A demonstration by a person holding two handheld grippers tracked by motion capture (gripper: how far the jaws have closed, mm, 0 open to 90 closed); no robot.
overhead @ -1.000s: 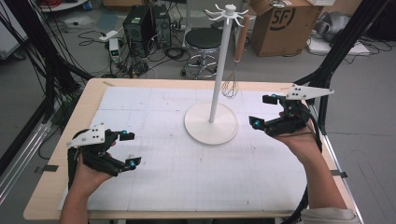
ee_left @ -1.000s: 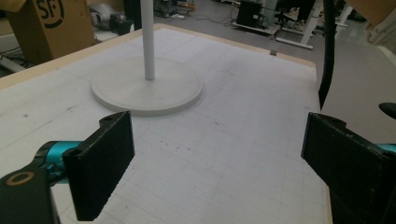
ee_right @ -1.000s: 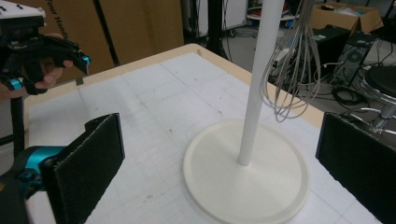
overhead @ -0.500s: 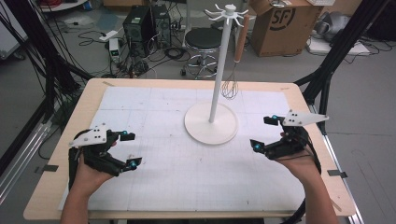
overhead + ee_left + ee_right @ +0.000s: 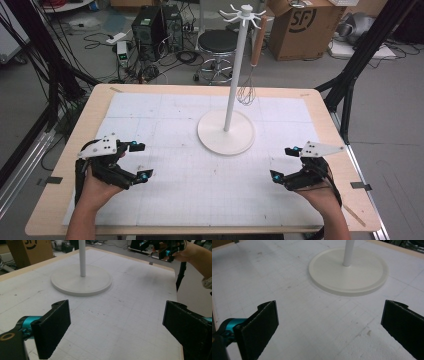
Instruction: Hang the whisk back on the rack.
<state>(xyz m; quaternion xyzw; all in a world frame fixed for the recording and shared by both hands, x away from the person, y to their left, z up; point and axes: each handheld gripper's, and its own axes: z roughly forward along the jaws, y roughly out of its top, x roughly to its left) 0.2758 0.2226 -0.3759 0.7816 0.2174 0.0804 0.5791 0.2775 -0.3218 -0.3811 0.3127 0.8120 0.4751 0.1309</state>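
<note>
Though apart, stand (image 5: 215,137) between both grippers (image 5: 140,161) (image 5: 282,162)

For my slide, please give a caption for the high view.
Two open grippers, left gripper and right gripper, flank a white round-based hook stand.

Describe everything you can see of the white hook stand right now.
The white hook stand looks like matte plastic or painted metal: a round flat base on the gridded mat, a slim upright pole, and a crown of short hooks. A wire whisk with a brown handle hangs from one hook. Both grippers are apart from it.
</note>
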